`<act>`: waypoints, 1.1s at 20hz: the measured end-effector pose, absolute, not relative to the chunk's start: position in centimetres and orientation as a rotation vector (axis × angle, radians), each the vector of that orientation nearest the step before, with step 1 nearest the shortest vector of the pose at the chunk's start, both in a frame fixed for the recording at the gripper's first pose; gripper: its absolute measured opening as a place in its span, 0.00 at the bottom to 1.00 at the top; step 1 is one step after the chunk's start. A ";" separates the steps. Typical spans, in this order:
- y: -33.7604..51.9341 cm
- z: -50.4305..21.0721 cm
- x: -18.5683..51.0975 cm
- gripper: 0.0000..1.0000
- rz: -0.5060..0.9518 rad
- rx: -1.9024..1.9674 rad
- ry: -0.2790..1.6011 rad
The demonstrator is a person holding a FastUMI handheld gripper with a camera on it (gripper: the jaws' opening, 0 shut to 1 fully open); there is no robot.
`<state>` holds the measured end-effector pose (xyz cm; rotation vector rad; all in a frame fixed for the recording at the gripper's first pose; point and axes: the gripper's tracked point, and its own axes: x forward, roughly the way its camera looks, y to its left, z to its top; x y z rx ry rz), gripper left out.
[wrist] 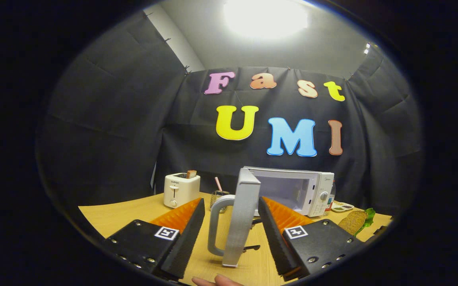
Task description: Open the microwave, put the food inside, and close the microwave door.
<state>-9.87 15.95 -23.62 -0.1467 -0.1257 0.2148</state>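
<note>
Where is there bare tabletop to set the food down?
Bare table lies in front of the toaster, left of the open gripper. It is crowded between the fingers, where the open microwave door stands, and right of the microwave, with bread and a dish.

White microwave (292,190) on wooden table, door (243,214) swung fully open edge-on, brown bread (352,222) lying beside it
</note>
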 end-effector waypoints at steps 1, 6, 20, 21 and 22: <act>14.7 -23.3 -9.9 0.89 0.204 -0.148 -0.133; 8.3 -22.9 -8.9 0.90 0.134 -0.158 -0.138; -15.0 -23.8 -6.1 0.91 -0.209 -0.117 -0.063; -16.1 -24.6 -5.7 0.91 -0.218 -0.108 -0.042; -17.2 -25.6 -5.3 0.91 -0.224 -0.097 -0.018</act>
